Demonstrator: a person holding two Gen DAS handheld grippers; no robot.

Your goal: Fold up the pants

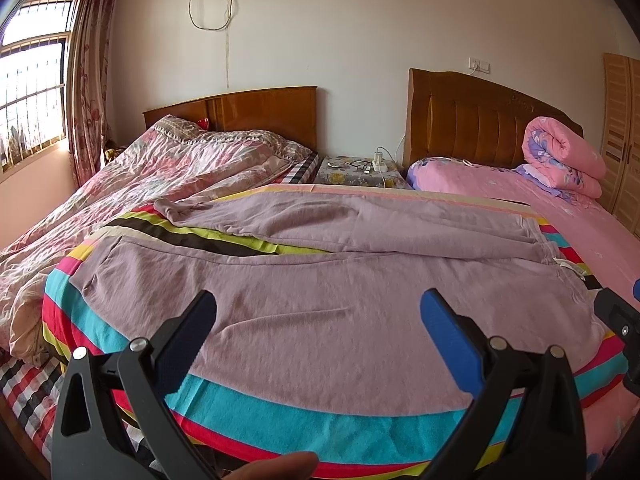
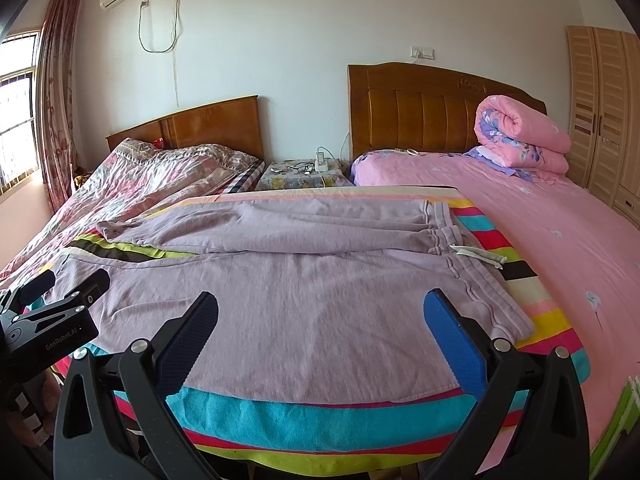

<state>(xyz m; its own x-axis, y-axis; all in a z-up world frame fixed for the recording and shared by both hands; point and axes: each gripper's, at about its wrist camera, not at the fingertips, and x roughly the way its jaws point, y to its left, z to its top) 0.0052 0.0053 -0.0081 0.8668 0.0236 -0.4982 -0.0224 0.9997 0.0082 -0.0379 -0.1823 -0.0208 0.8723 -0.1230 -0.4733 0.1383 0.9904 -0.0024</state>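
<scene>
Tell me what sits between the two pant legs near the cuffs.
Only the striped blanket shows in the wedge where the legs of the pants splay apart toward the cuffs; nothing else lies there. Both wrist views show it, clearest in the left wrist view.

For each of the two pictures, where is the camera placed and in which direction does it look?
Left wrist: sits on the left tongs, facing the headboards across the lilac pants; shows its open fingers, a fingertip at the bottom edge, and the right tongs at the right edge.
Right wrist: sits on the right tongs, facing the same way, nearer the waistband; shows its open fingers and the left tongs.
Shared: pants, striped blanket, nightstand.
</scene>
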